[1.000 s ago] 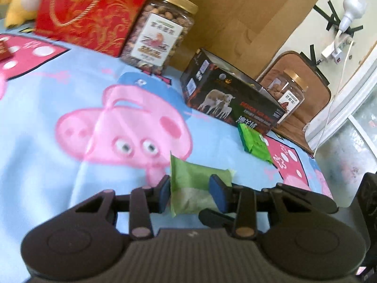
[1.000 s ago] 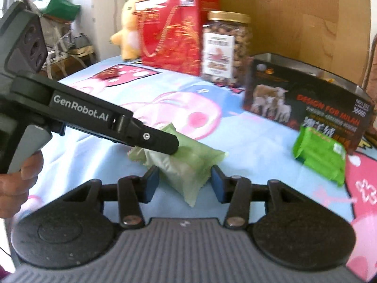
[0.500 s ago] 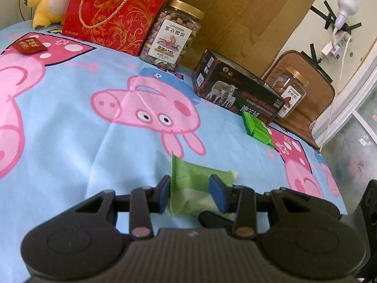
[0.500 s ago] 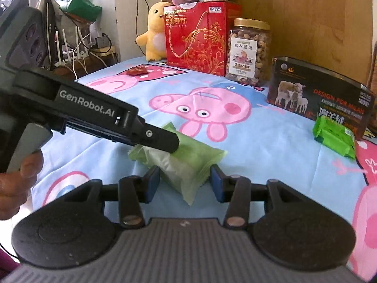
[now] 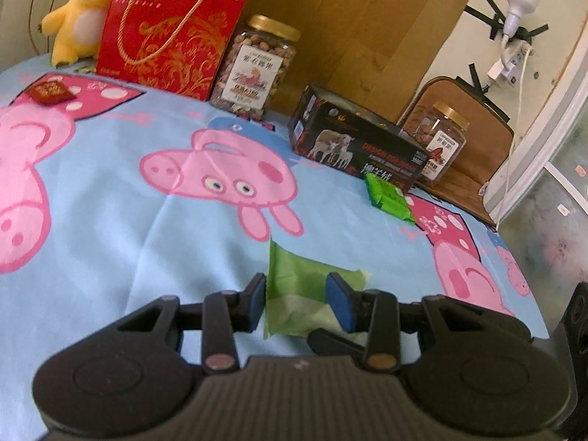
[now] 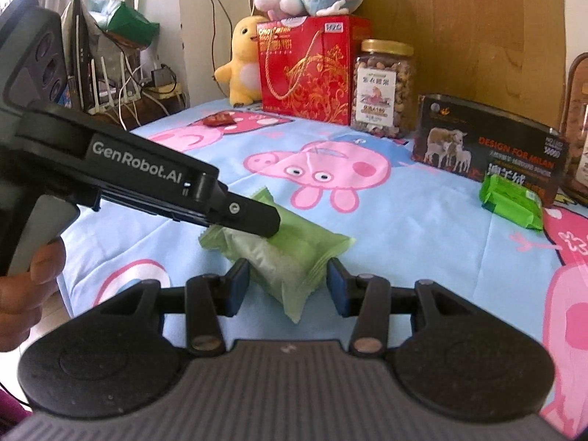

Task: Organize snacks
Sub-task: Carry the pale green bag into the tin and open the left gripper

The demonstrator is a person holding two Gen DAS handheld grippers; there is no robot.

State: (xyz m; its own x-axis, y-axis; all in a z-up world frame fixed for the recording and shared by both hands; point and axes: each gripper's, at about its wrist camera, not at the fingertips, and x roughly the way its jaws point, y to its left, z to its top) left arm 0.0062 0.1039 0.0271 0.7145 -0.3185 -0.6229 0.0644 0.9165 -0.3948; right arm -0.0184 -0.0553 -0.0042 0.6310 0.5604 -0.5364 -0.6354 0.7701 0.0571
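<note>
You are working over a bed-like surface under a light-blue sheet printed with pink cartoon pigs [image 5: 110, 242], and the bigger goods line its far edge: a red gift bag with gold scrollwork and a rope handle [image 6: 307, 68], a clear plastic jar of nuts with a gold lid [image 6: 382, 90], and a long black open-topped box printed with sheep [image 6: 488, 154] toward the far right corner. Just in front of that box lies a bright green wrapped snack pack [image 6: 511, 200], touching or nearly touching its front face. Nearest you, by the near edge, is the task's thing in hand: a pale green pillow-shaped snack packet with crimped ends [image 6: 283, 257]. Your left gripper [image 5: 296, 301] has its blue pads closed against the packet's sides and appears to hold it; in the right wrist view one black finger of it lies across the packet's top. Your right gripper [image 6: 288, 286] brackets the packet's near corner with the pads standing narrowly apart, not clearly pressing. Expect the packet to be light, soft and puffed, its film slippery, and its contents probably crushable. Take it across the padded middle, not the thin crimped fins, and squeeze gently. The black box looks the likely home for it.
</note>
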